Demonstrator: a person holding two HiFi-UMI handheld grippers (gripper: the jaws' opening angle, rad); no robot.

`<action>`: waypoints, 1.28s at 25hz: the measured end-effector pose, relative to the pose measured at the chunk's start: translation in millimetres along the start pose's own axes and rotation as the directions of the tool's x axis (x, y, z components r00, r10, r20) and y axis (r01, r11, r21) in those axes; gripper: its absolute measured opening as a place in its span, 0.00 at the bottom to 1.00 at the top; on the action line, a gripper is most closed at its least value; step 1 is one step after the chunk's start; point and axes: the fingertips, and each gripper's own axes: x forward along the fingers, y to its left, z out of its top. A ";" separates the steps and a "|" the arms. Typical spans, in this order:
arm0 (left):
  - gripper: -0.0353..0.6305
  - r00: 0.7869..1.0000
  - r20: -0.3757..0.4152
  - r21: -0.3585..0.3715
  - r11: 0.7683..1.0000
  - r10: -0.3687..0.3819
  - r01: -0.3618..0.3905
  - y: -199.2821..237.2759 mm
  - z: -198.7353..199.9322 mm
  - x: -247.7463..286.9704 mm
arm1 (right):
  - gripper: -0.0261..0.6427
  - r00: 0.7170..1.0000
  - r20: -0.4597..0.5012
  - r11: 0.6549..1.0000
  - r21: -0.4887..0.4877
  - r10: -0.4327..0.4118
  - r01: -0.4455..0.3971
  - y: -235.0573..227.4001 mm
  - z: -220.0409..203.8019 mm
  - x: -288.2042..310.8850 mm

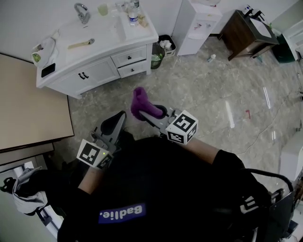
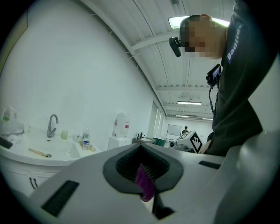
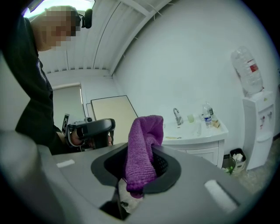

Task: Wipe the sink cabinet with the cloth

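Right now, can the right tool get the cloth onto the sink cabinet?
Probably not: the right tool holds the cloth over floor, short of the sink cabinet. Nothing blocks the path.

My right claw [image 1: 152, 112] pinches a purple cloth [image 1: 140, 103], which stands up out of the jaws above the marble floor [image 1: 213, 90]. My left claw [image 1: 115, 124] sits just beside it, jaws together, with nothing in them. Both point toward the white sink cabinet [image 1: 99, 71], well apart from it. On its tabletop [image 1: 94, 30] stand a faucet [image 1: 82, 12], a green cup [image 1: 103, 9] and a water bottle [image 1: 133, 17]. A small bin [image 1: 157, 54] stands at the cabinet's end nearer the water dispenser [image 1: 199, 26].
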 end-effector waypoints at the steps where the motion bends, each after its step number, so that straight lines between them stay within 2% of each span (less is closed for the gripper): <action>1: 0.05 1.000 0.005 -0.004 1.000 -0.004 0.004 11.8 0.5 1.2 | 0.15 1.000 -0.004 1.000 0.003 -0.008 0.008 -5.4 0.0 9.6; 7: 0.05 0.996 0.022 -0.001 0.997 -0.082 0.082 92.9 11.1 7.8 | 0.15 0.996 -0.032 0.996 0.000 -0.085 0.085 -37.2 3.3 82.2; 12: 0.05 0.988 -0.054 -0.007 0.989 -0.145 0.145 160.3 -1.3 15.4 | 0.15 0.985 -0.035 0.985 0.034 -0.169 0.170 -71.4 0.6 144.7; 16: 0.05 0.981 -0.060 -0.024 0.983 -0.182 0.181 200.0 -7.2 29.6 | 0.15 0.977 -0.008 0.977 0.026 -0.213 0.213 -103.9 0.9 184.0; 21: 0.05 0.985 -0.044 -0.035 0.986 -0.167 0.166 215.9 -20.1 49.7 | 0.15 0.980 -0.022 0.980 0.021 -0.197 0.198 -134.0 -22.6 206.0; 26: 0.05 0.995 -0.013 -0.051 0.994 -0.098 0.097 234.6 -57.5 80.3 | 0.15 0.976 -0.049 0.977 0.026 -0.212 0.213 -197.1 -73.1 224.5; 32: 0.05 0.994 -0.079 -0.055 0.996 -0.075 0.071 257.5 -125.0 99.8 | 0.15 0.971 -0.066 0.973 0.015 -0.231 0.232 -270.5 -142.4 269.8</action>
